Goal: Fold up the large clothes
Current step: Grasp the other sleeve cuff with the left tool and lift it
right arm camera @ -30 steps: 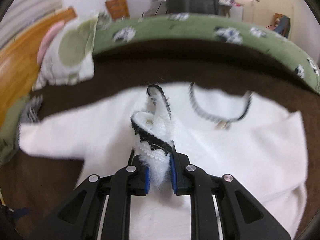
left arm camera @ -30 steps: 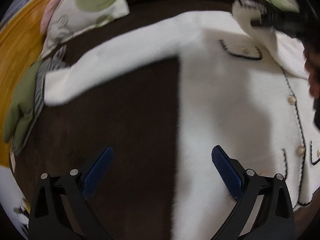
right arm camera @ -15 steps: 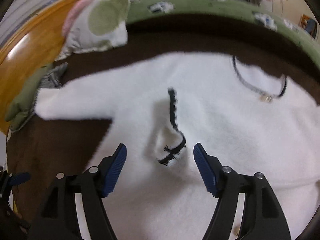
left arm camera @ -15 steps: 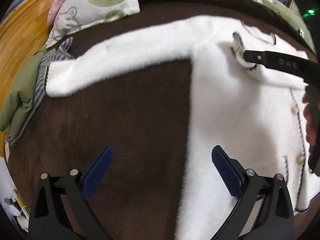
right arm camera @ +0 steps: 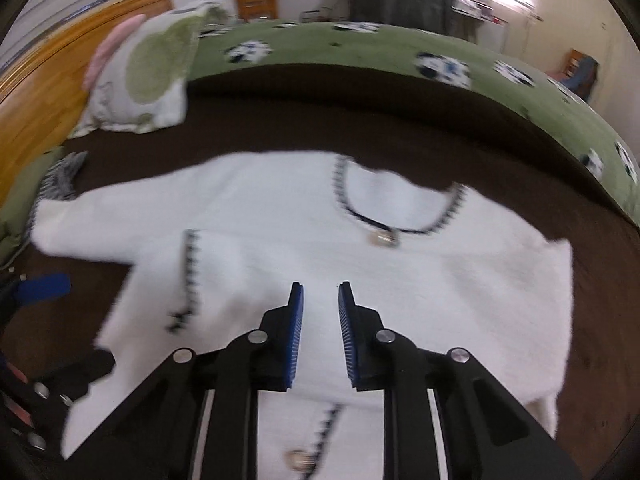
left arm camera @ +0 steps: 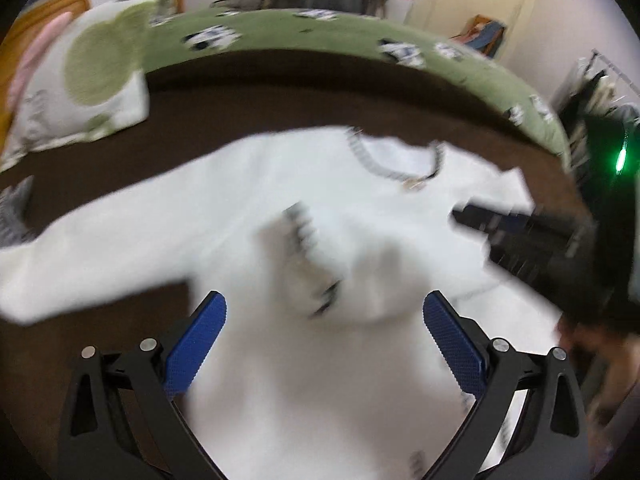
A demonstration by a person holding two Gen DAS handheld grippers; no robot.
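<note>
- White cardigan (right arm camera: 304, 248): fluffy knit with black-and-white trim, spread front-up on the brown blanket (right arm camera: 360, 120), filling the middle of both views. Neckline with its button sits upper centre of the right wrist view.
- Right sleeve, changed: a second ago its trimmed cuff was pinched and held up; now the folded sleeve (right arm camera: 188, 276) lies across the chest, cuff trim at centre-left of the right wrist view. In the left wrist view the same cuff shows mid-frame, blurred. Judged: the first sleeve fold is placed.
- Other sleeve (left arm camera: 100, 240): stretched out flat to the left edge of the left wrist view, not yet folded. Judged: next step in hand.
- Right gripper (right arm camera: 320, 300): lower centre of its own view, above the cardigan body. Its jaws have just been closing after spreading wide to drop the cuff; only a narrow gap remains and nothing sits between the pads.
- Left gripper (left arm camera: 324, 320): lower centre of its view, jaws wide apart, empty, cloth visible below them but untouched. Compared with a second ago its view has swung from the sleeve and bare blanket onto the cardigan's chest.
- Surroundings: green patterned cover (right arm camera: 400, 56) along the far blanket edge; pillow (right arm camera: 148, 76) with green spots at upper left; wooden headboard (right arm camera: 36, 96) at far left; striped grey cloth (right arm camera: 60, 176) near the outstretched cuff.
- Person: a hand (left arm camera: 592, 344) at the lower right edge of the left wrist view, blurred.
</note>
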